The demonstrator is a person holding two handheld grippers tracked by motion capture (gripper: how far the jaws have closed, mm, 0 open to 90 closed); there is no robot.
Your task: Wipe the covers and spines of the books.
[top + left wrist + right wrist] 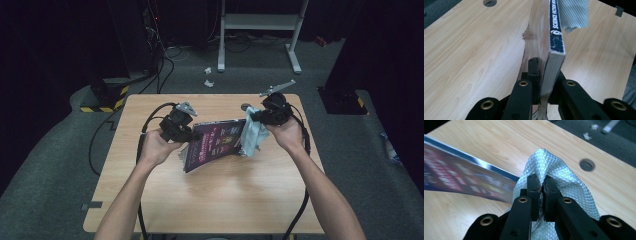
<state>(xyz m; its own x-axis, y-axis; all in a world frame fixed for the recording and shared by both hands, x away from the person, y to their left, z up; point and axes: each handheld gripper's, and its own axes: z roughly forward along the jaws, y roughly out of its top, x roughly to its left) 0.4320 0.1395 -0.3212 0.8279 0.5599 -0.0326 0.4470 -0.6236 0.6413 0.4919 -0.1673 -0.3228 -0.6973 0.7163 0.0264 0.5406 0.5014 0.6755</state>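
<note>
The book (215, 142), a paperback with a dark purple cover, is held tilted above the table (210, 200), between the two grippers. In the left gripper view its dark blue spine (556, 27) runs away from the camera, bearing white lettering that begins "SCIENCE FICTION", and its page block sits upright between the jaws.

The left gripper (544, 75) is clenched on the near corner of the book, one jaw against each cover. In the high view this gripper (187, 134) meets the book's left edge.

The cloth (559, 172), pale grey-blue with a diamond weave, bunches around the jaws of the right gripper (542, 190), which is clamped on a fold of it. The cloth lies against the book's far end, just left of that gripper's jaws in its own view; whether it presses the cover cannot be told. In the high view the cloth (251, 134) hangs below the right gripper (257, 117).

A round hole (587, 164) in the table lies beyond and to the right of the right gripper.
</note>
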